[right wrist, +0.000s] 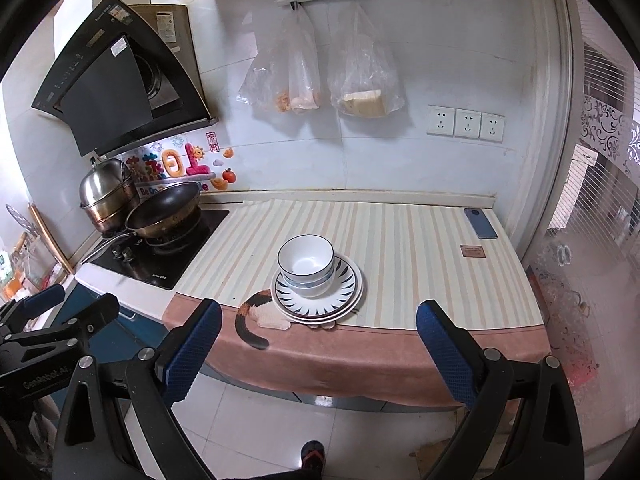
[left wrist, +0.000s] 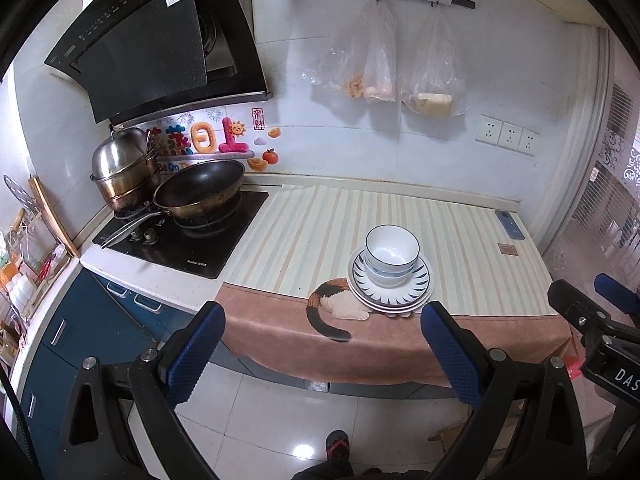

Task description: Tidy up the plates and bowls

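The left gripper [left wrist: 322,344] and right gripper [right wrist: 318,342] both hang spread wide and empty, short of the counter edge; beyond them, nested white bowls [right wrist: 306,266] sit on stacked striped-rim plates [right wrist: 344,294] on the striped mat [right wrist: 420,248]; likely glazed ceramic, stiff, slippery, breakable; grip a bowl's rim, wall between the fingers.

White tiled wall [right wrist: 400,152] with three sockets [right wrist: 466,123], black range hood [left wrist: 160,44] above hob [left wrist: 192,240], glossy floor tiles [left wrist: 304,408] reflecting light.
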`<state>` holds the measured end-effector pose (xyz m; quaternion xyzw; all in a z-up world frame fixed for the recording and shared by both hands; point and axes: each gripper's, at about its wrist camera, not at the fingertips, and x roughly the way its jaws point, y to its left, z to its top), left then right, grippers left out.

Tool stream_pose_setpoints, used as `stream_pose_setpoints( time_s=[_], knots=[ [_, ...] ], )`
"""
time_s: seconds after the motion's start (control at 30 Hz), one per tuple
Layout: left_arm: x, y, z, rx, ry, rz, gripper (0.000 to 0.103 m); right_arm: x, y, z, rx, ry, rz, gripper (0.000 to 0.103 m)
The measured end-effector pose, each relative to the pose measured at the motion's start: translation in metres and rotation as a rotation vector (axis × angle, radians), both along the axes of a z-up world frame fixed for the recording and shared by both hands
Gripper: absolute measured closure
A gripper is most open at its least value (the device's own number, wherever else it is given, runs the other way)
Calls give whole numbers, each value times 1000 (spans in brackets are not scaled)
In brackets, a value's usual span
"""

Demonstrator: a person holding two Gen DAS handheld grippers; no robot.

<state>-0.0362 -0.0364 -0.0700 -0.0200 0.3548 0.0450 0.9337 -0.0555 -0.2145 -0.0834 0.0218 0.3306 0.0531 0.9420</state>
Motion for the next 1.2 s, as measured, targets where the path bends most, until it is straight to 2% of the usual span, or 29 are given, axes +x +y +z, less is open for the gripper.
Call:
stream_pose_setpoints(
  time_s=[1.2],
  knots=[
    [12, 2, 8, -13, -1, -12, 3, 11, -6, -8, 10, 6, -20, 3]
  ],
)
